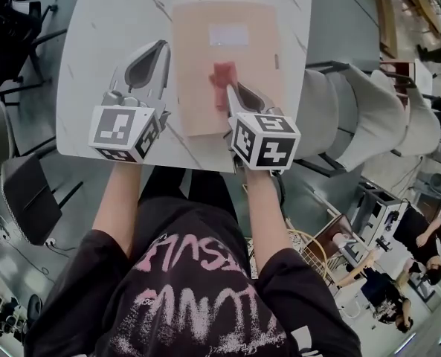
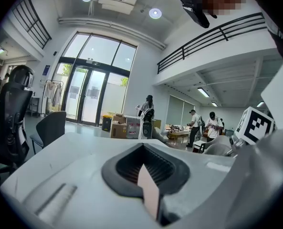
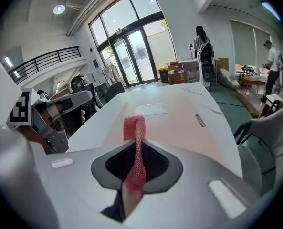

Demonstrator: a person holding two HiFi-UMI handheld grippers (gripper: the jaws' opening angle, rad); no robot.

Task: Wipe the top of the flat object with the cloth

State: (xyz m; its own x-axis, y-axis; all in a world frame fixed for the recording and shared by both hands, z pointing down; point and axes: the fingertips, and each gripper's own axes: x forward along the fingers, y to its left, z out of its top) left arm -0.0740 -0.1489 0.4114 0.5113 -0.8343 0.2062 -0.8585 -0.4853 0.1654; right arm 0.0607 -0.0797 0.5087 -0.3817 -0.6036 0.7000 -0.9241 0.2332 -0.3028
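Observation:
A flat tan object (image 1: 239,65) lies on the white table (image 1: 108,36), with a pale label (image 1: 227,34) near its far end. My right gripper (image 1: 231,95) is over its near half, shut on a red mesh cloth (image 1: 222,79) whose free end rests on the tan top. In the right gripper view the cloth (image 3: 134,147) stands up from the closed jaws of the right gripper (image 3: 134,175), with the tan object (image 3: 179,123) stretching ahead. My left gripper (image 1: 159,54) lies just left of the object, jaws together. The left gripper (image 2: 148,175) looks out over the room.
Grey chairs (image 1: 354,117) crowd the table's right side, and a black chair (image 1: 27,199) stands at the near left. The table's near edge (image 1: 153,158) runs just under both grippers. People stand at the lower right (image 1: 398,274) and beyond the table (image 2: 213,128).

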